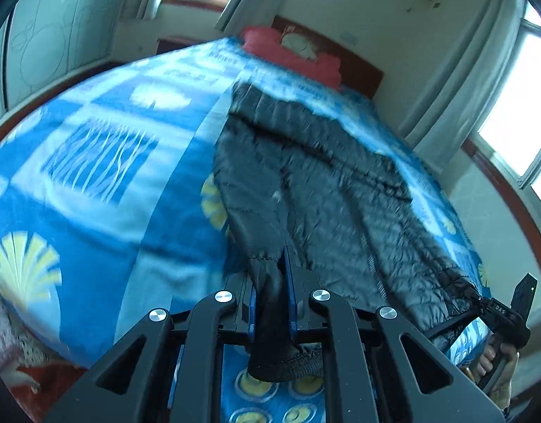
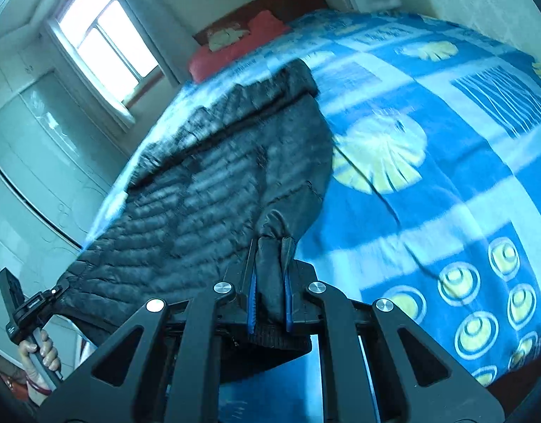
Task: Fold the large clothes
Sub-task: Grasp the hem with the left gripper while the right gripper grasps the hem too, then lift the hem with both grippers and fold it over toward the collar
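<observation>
A black quilted puffer jacket (image 1: 323, 176) (image 2: 207, 183) lies lengthwise on the bed, its far end toward the pillows. My left gripper (image 1: 270, 275) is shut on one near corner of the hem, and the ribbed edge hangs down behind the jaws. My right gripper (image 2: 270, 257) is shut on the other near corner, with dark fabric bunched between its blue pads. Each wrist view shows the other tool at the jacket's opposite corner: the right gripper (image 1: 482, 299) and the left gripper (image 2: 55, 290). The near hem is lifted off the bed between them.
A blue bedspread (image 1: 94, 176) (image 2: 429, 194) with yellow shells and rings covers the bed. A red pillow (image 1: 288, 53) (image 2: 235, 53) lies by the dark headboard. Windows and curtains flank the bed; a pale wardrobe (image 1: 41, 35) stands beside it. A hand (image 1: 496, 359) (image 2: 41, 352) grips each handle.
</observation>
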Action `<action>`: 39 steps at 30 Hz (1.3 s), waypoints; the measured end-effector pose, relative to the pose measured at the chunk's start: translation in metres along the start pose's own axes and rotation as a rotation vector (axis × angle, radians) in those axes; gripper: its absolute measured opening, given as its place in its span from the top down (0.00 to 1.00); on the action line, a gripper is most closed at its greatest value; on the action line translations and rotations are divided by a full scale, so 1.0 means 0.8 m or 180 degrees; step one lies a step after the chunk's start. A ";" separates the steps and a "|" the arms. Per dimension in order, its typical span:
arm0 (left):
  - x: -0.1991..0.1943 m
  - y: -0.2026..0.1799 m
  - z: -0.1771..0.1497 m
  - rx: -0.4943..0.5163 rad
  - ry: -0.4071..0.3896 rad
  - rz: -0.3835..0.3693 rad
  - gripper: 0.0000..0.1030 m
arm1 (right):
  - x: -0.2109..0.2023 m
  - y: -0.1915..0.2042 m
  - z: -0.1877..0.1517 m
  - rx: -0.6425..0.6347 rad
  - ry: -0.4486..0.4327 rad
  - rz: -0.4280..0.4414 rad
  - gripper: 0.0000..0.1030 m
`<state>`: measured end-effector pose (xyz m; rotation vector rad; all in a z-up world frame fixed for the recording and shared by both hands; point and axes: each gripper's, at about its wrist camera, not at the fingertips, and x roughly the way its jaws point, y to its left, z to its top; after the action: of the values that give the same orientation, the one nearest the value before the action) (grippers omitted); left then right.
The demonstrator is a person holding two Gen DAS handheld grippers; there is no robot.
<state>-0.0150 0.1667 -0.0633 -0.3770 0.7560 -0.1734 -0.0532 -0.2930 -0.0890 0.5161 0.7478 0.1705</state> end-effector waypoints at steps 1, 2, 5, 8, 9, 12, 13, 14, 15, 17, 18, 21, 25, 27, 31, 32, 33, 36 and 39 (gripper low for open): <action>0.001 -0.001 0.008 0.0015 -0.0026 -0.0021 0.88 | 0.000 0.002 0.008 0.0024 -0.0035 0.0080 0.90; 0.003 -0.003 0.016 0.0020 -0.0044 -0.0040 0.88 | 0.000 0.004 0.012 0.0044 -0.0057 0.0137 0.90; 0.010 -0.003 0.035 -0.0012 -0.0080 -0.0098 0.88 | 0.007 0.006 0.035 0.0114 -0.0134 0.0287 0.89; 0.023 0.000 0.057 -0.0071 -0.0096 -0.0146 0.88 | 0.023 0.008 0.066 0.0136 -0.0197 0.0386 0.89; 0.031 0.003 0.069 -0.0100 -0.0095 -0.0168 0.88 | 0.027 0.008 0.072 0.0150 -0.0204 0.0406 0.89; 0.048 0.007 0.090 -0.0134 -0.0089 -0.0222 0.88 | 0.047 0.008 0.099 0.0214 -0.0195 0.0475 0.89; 0.055 0.008 0.096 -0.0142 -0.0084 -0.0222 0.88 | 0.056 0.009 0.109 0.0225 -0.0203 0.0478 0.89; 0.065 0.008 0.104 -0.0129 -0.0082 -0.0221 0.88 | 0.065 0.011 0.118 0.0211 -0.0204 0.0466 0.89; 0.075 0.008 0.111 -0.0110 -0.0075 -0.0197 0.88 | 0.072 0.012 0.124 0.0205 -0.0200 0.0461 0.89; 0.095 0.011 0.123 -0.0140 -0.0046 -0.0191 0.88 | 0.088 0.013 0.139 0.0208 -0.0204 0.0469 0.89; 0.106 0.014 0.132 -0.0172 -0.0024 -0.0203 0.88 | 0.098 0.014 0.149 0.0231 -0.0192 0.0473 0.89; 0.135 0.022 0.156 -0.0283 0.0024 -0.0223 0.88 | 0.125 0.017 0.177 0.0298 -0.0195 0.0525 0.89; 0.171 0.025 0.189 -0.0354 0.0062 -0.0230 0.88 | 0.166 0.021 0.217 0.0344 -0.0177 0.0520 0.88; 0.192 0.024 0.207 -0.0347 0.0081 -0.0204 0.88 | 0.191 0.021 0.237 0.0363 -0.0152 0.0497 0.88; 0.246 0.023 0.243 -0.0342 0.0159 -0.0136 0.88 | 0.248 0.019 0.273 0.0386 -0.0050 0.0366 0.88; 0.261 0.022 0.251 -0.0336 0.0180 -0.0115 0.88 | 0.263 0.016 0.279 0.0391 -0.0018 0.0333 0.88; 0.277 0.022 0.260 -0.0321 0.0201 -0.0088 0.88 | 0.274 0.015 0.284 0.0394 0.0008 0.0306 0.88; 0.315 0.021 0.281 -0.0292 0.0263 -0.0012 0.88 | 0.312 0.009 0.304 0.0445 0.0082 0.0245 0.88; 0.342 0.021 0.302 -0.0283 0.0284 0.0029 0.88 | 0.337 0.008 0.329 0.0476 0.0085 0.0263 0.88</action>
<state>0.3500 0.1690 -0.0830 -0.4527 0.8553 -0.1492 0.3232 -0.3014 -0.0869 0.6886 0.7694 0.1995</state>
